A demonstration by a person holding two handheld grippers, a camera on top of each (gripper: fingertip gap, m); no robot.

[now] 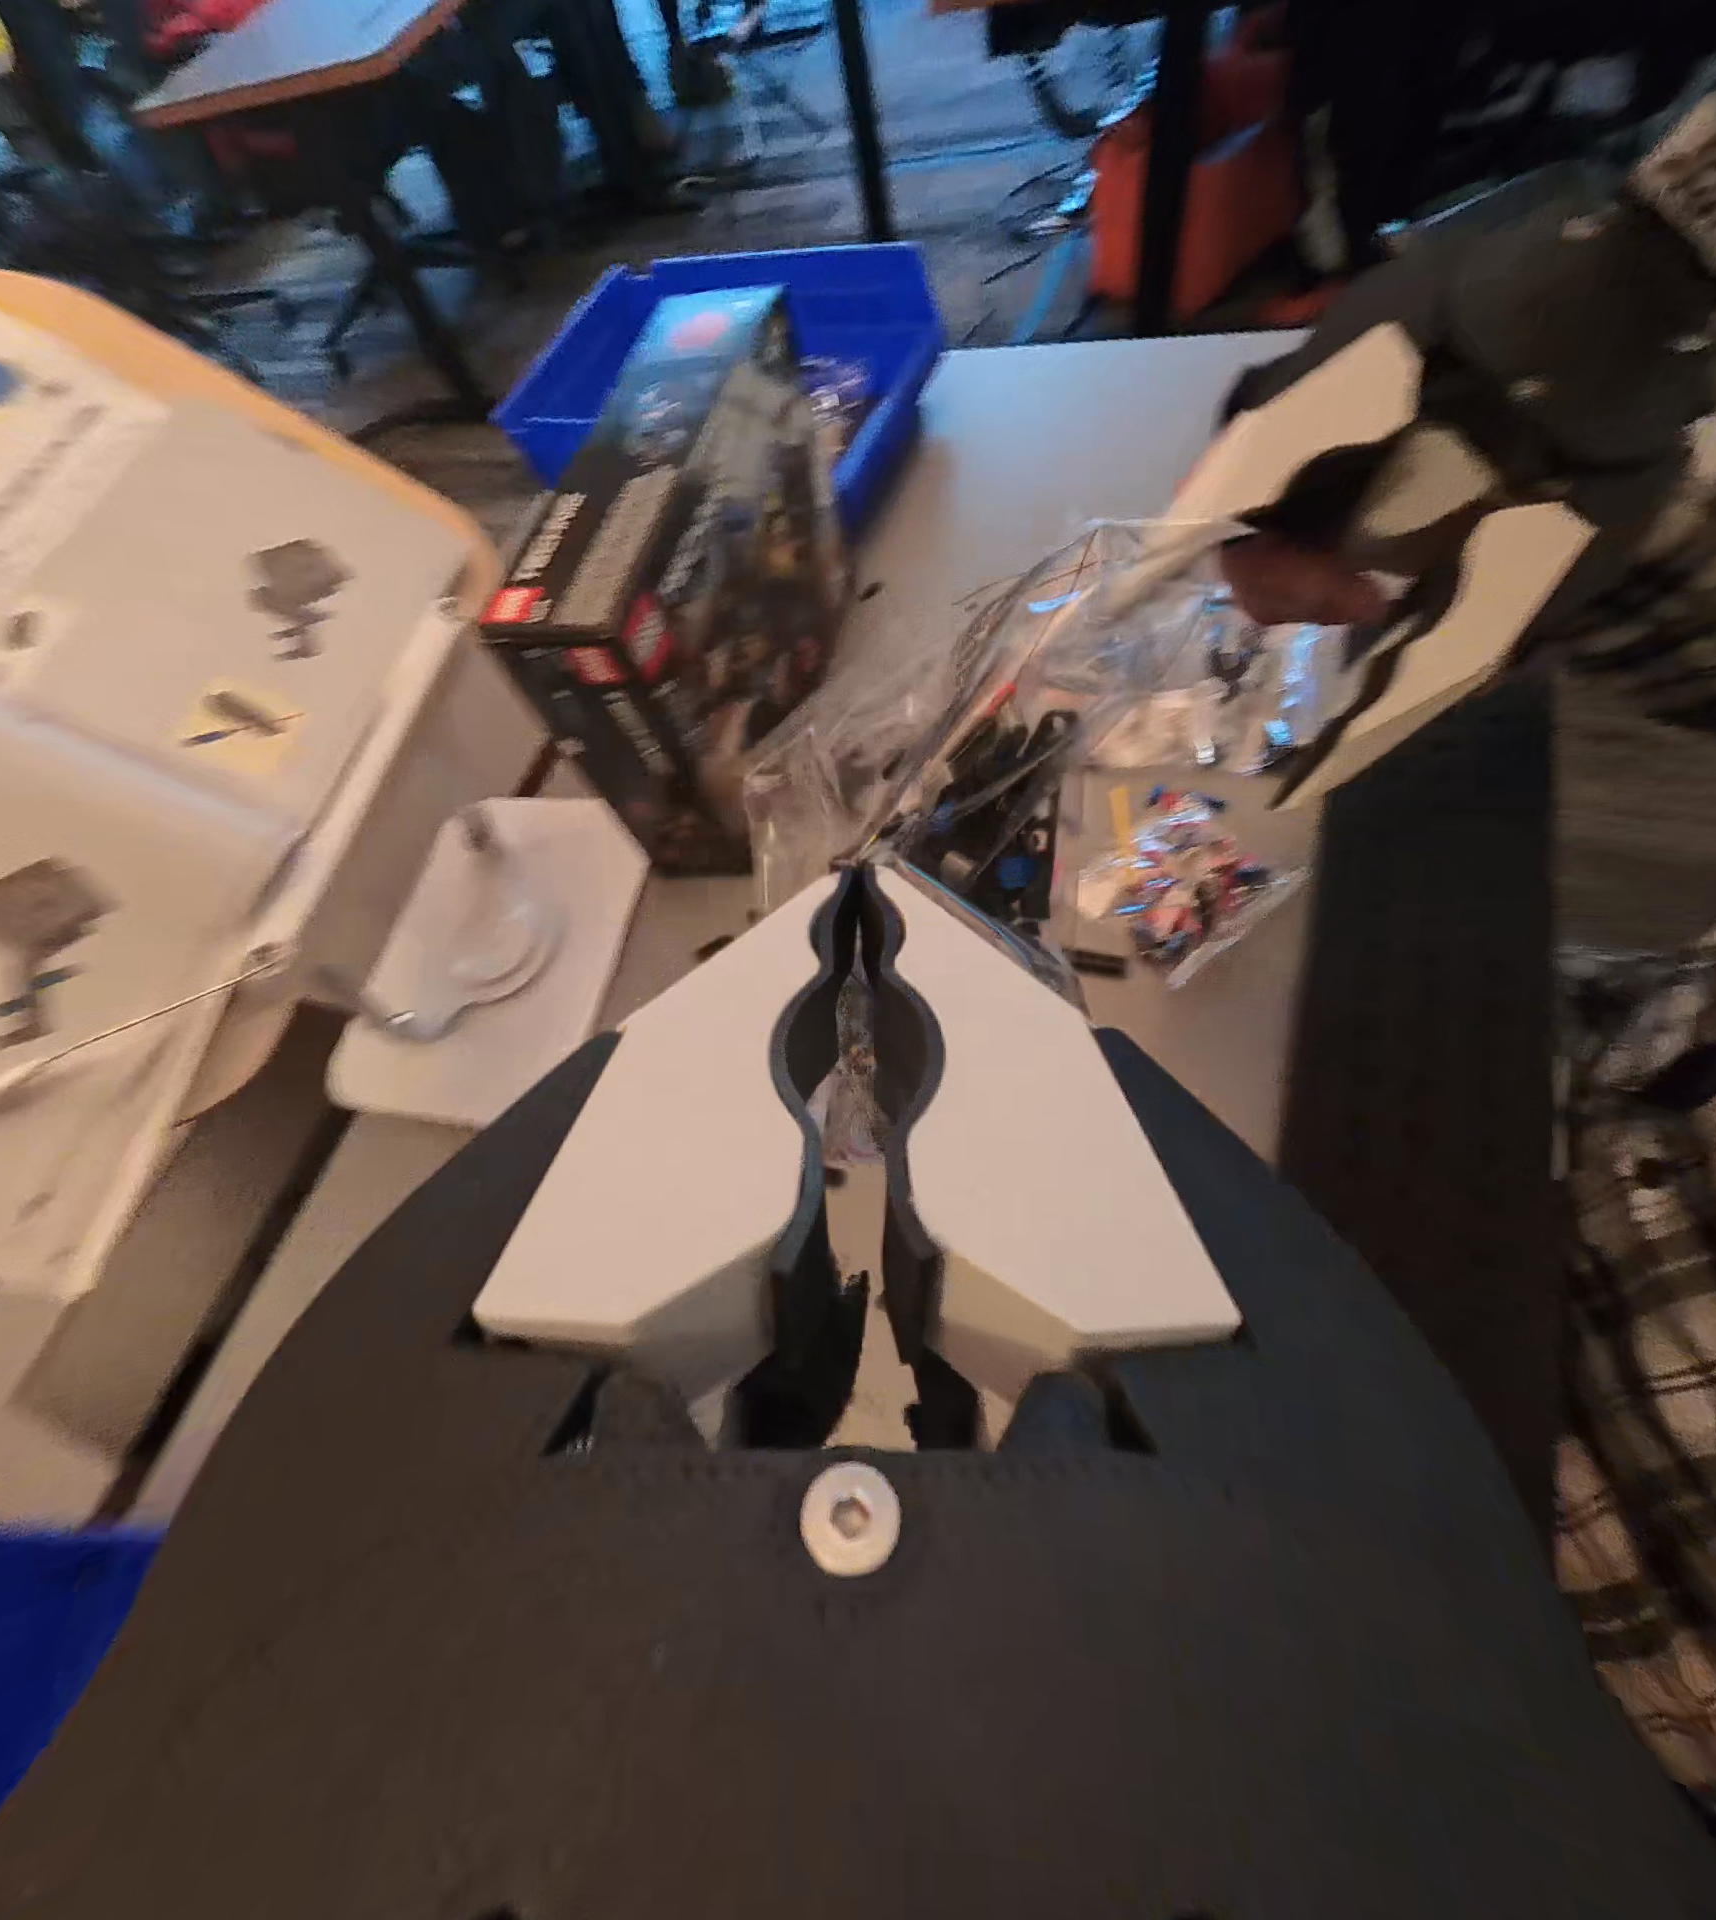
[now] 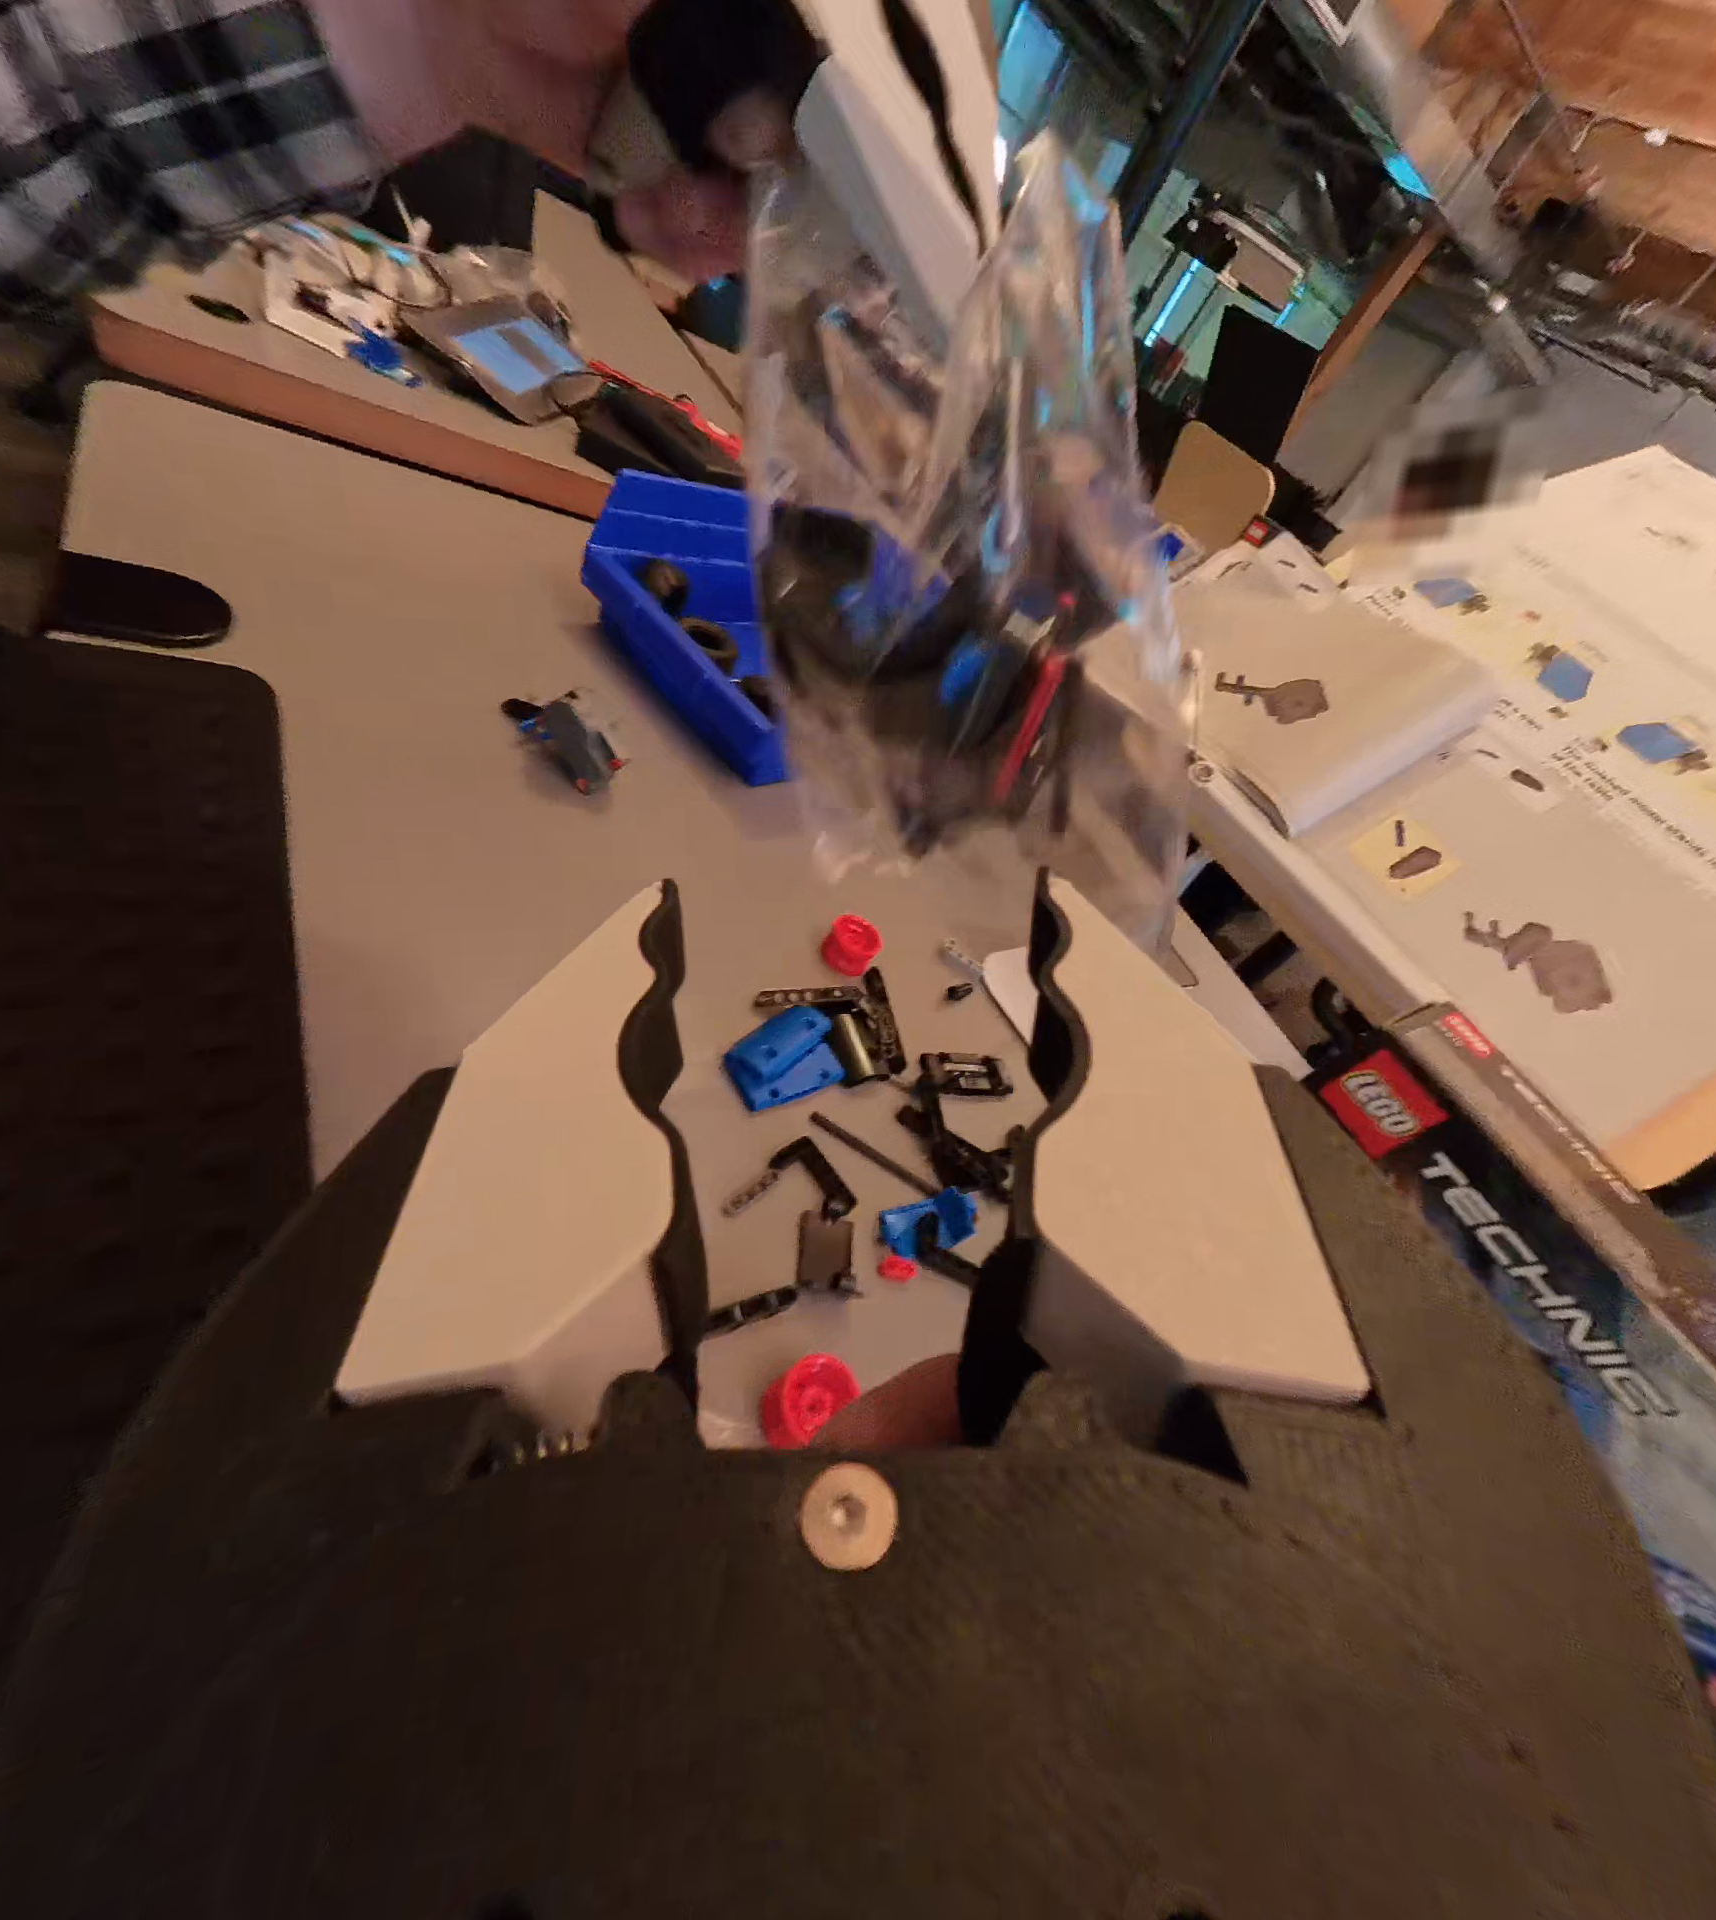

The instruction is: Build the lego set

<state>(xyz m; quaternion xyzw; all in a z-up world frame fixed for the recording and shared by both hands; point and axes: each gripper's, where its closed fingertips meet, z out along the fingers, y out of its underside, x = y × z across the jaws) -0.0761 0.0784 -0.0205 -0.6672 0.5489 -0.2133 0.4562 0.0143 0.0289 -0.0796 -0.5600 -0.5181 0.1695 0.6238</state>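
My left gripper is shut on the edge of a clear plastic bag that holds black, blue and red Lego parts. In the right wrist view the bag hangs upside-down in the air from the left gripper at the top. Loose pieces lie on the grey table under it: a red wheel hub, a blue piece, black beams and a second red hub. My right gripper is open and empty above these pieces, just below the bag. It also shows in the left wrist view.
A blue bin with black tyres and a small part-built piece lie farther off. The Lego boxes, an open instruction booklet, a second small bag of parts and a black mat surround the work spot. The tips of one gripper are about 12 cm away from the tips of the other. From the right gripper's tips to the blue piece is close to 25 cm.
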